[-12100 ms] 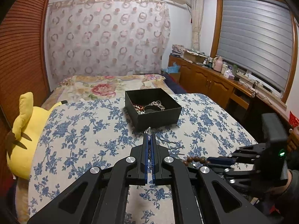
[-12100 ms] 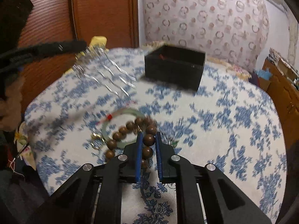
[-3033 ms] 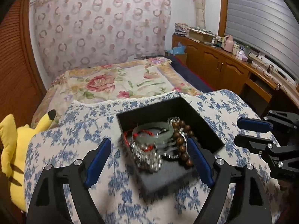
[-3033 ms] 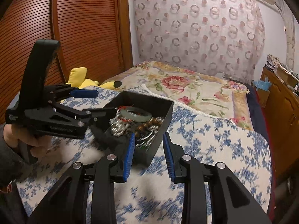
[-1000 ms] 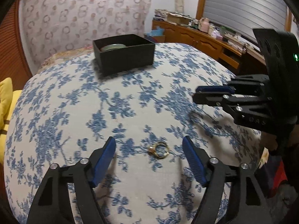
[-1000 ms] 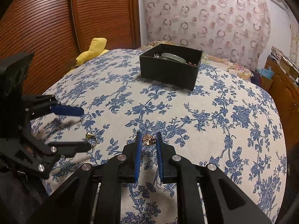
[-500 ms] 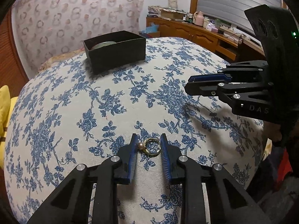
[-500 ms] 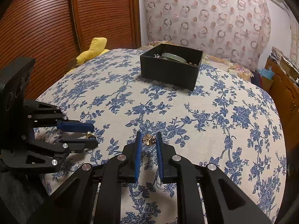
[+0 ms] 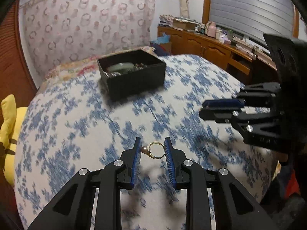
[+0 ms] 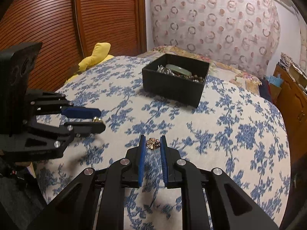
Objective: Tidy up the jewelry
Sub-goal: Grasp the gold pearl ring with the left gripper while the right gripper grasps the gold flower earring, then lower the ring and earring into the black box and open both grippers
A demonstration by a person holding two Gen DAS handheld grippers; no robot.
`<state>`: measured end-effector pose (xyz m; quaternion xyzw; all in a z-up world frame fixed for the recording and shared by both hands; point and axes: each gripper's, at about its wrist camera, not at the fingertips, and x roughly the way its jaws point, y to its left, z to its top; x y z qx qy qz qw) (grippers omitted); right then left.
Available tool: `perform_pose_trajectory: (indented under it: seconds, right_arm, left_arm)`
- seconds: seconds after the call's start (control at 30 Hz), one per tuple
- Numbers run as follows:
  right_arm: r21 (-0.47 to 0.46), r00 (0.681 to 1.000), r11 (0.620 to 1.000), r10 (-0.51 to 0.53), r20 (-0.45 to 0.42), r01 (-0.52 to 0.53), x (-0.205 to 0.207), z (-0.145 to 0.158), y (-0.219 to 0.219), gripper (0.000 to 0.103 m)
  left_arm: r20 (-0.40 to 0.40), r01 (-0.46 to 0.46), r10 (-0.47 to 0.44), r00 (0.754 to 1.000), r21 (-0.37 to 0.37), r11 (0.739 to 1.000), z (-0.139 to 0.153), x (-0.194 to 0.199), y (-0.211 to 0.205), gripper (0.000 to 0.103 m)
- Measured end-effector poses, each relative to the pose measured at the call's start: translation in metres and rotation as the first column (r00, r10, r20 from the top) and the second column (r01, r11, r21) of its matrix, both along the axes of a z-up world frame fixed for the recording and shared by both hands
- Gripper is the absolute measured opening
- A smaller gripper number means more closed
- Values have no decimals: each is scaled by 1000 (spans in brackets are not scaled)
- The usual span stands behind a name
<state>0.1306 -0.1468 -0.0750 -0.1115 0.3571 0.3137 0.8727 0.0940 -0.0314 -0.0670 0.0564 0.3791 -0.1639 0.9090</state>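
Your left gripper (image 9: 152, 149) grasps the pearl ring (image 9: 155, 150), your right gripper (image 10: 152, 144) the gold flower charm (image 10: 152, 143), both short of the black box (image 10: 175, 80).

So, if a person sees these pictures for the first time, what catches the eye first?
Probably the gold pearl ring pinched in the left hand-held gripper above the blue-flowered cloth. Next, the small gold flower piece in the right hand-held gripper. Behind them on the cloth stands the open black box, with jewelry inside.
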Motion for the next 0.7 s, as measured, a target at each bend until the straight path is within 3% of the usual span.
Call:
perform_pose_trajectory:
  seconds: [0.7]
  right_arm:
    - [34,998,999,0,60,-2,102,31,16,17]
  left_arm:
    - [32,-69,70,997,-21,997,27,96,20,23]
